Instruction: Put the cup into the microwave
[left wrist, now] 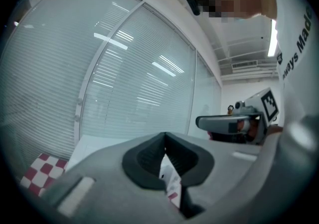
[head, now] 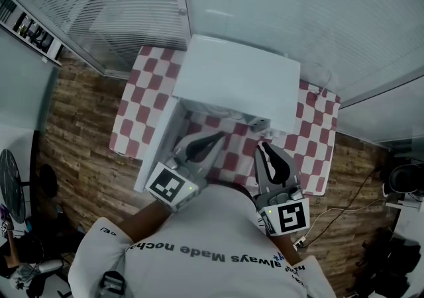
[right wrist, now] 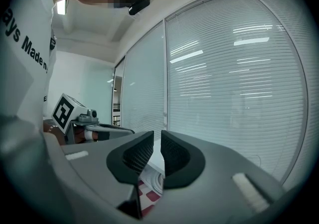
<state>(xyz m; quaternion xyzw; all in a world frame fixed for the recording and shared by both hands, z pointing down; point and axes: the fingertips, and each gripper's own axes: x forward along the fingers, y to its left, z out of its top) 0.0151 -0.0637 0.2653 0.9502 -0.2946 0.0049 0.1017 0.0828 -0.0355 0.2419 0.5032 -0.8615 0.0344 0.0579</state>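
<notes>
1. Desk [head: 140, 101]: covered in a red-and-white checked cloth and set against a glass wall with blinds [head: 298, 12]. Wood-plank floor [head: 79, 138] on both sides.

2. Microwave [head: 232, 78]: a white box filling the middle of the desk, back to the far edge. Its door [head: 158, 154] stands open, swung out toward the near left corner.

3. Left gripper [head: 215, 139]: held over the near edge, just right of the open door and in front of the cavity. Its tips meet, with nothing between them.

4. Right gripper [head: 266, 149]: over the near edge, right of the left one. The right gripper view shows a narrow slit between its pads [right wrist: 175, 156], and nothing is held.

5. Cup [head: 260, 122]: a small white item on the cloth at the microwave's front right corner, outside the cavity. It lies just beyond the right gripper's tips, apart from them, and to the right of the left gripper. The right gripper view shows only a pale rounded rim [right wrist: 155, 182] below the jaws. Its long axis and facing cannot be made out.

6. Nothing stands between either gripper and the cup. The open door bounds the left side.
</notes>
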